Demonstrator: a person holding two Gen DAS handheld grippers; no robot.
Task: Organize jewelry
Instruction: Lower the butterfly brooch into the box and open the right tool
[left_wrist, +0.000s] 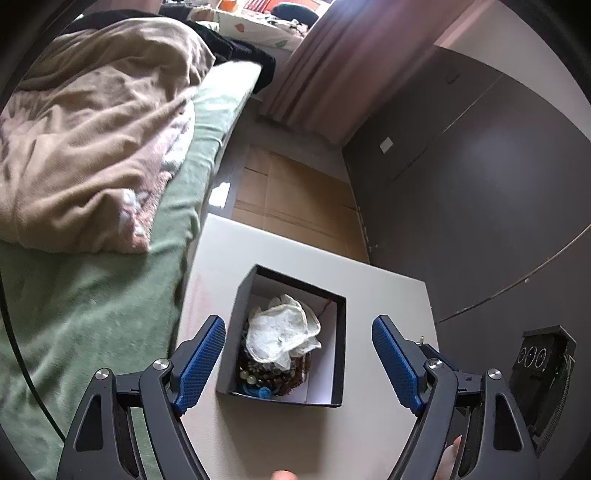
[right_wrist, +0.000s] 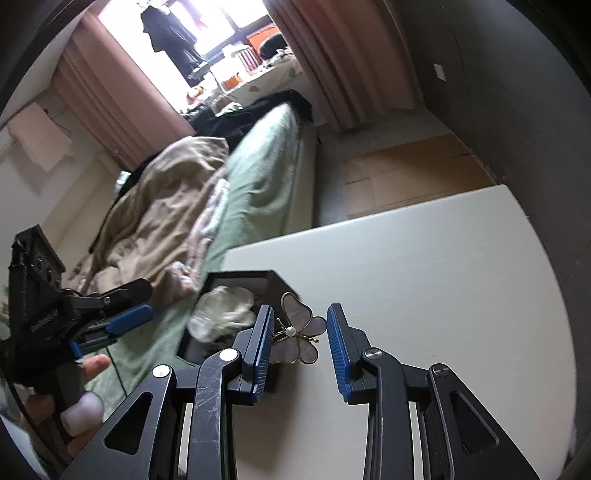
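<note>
Table (right_wrist: 424, 258): brooch (right_wrist: 299, 334) btwn open right claw (right_wrist: 300, 347) jaws.

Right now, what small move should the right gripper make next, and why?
Probably close. The right gripper is open with the butterfly brooch between its fingers, beside the black box on the white table; closing would likely grasp it.

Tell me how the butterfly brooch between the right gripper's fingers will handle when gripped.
The butterfly brooch looks thin and flat, so it is probably light and may slip or twist between the right gripper pads. Its pale wings, fine gold wire rim and antennae look delicate; a hard squeeze might bend them. It lies flat on the white table, so rolling seems unlikely.
</note>
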